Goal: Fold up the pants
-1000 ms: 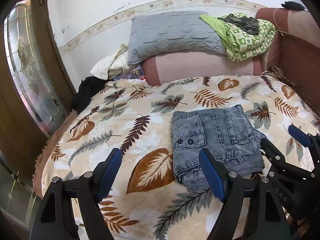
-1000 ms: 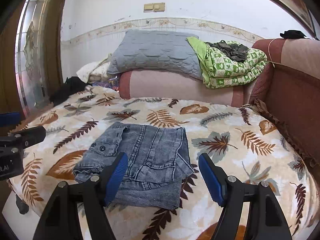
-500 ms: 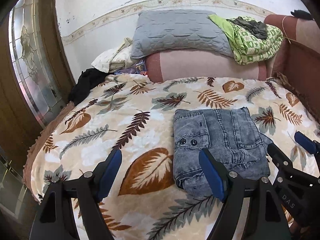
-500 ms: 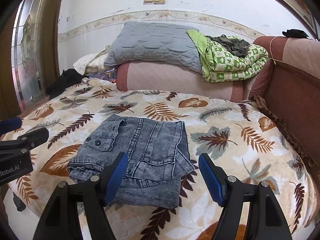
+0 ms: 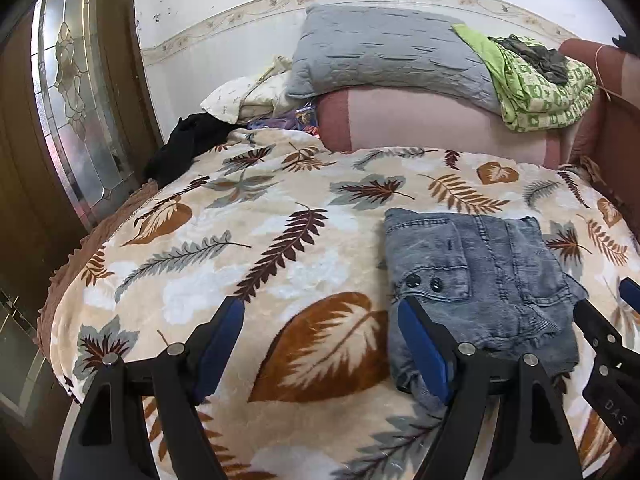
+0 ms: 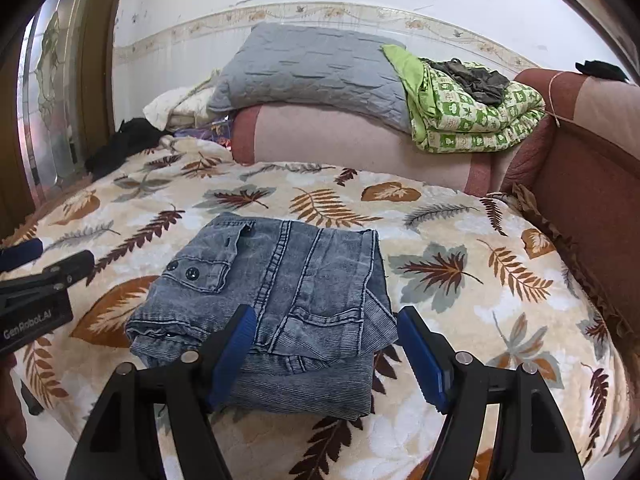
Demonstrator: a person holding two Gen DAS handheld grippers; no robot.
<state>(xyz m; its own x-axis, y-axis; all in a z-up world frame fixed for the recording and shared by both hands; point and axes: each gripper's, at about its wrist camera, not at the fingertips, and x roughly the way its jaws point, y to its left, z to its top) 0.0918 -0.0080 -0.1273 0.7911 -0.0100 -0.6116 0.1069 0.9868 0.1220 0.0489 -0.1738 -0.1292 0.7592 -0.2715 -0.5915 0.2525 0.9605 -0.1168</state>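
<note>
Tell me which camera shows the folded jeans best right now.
The right wrist view: the folded jeans lie centred ahead, nearly whole, with only the near edge behind the right gripper. The left wrist view has them off to the right, partly hidden behind a finger.

The left gripper (image 5: 320, 344) has been brought lower and nearer to the bed (image 5: 280, 264), and the view along it has been swung toward the left, so that the folded pants (image 5: 480, 280) are now seen further to the right, with its right-hand finger (image 5: 420, 352) set over their near left corner. The right gripper (image 6: 326, 350) has been eased slightly forward and down, and the pants (image 6: 280, 280) are seen larger and closer beneath it. In the right wrist view the left gripper (image 6: 36, 256) is now placed further out past the pants' left edge.
</note>
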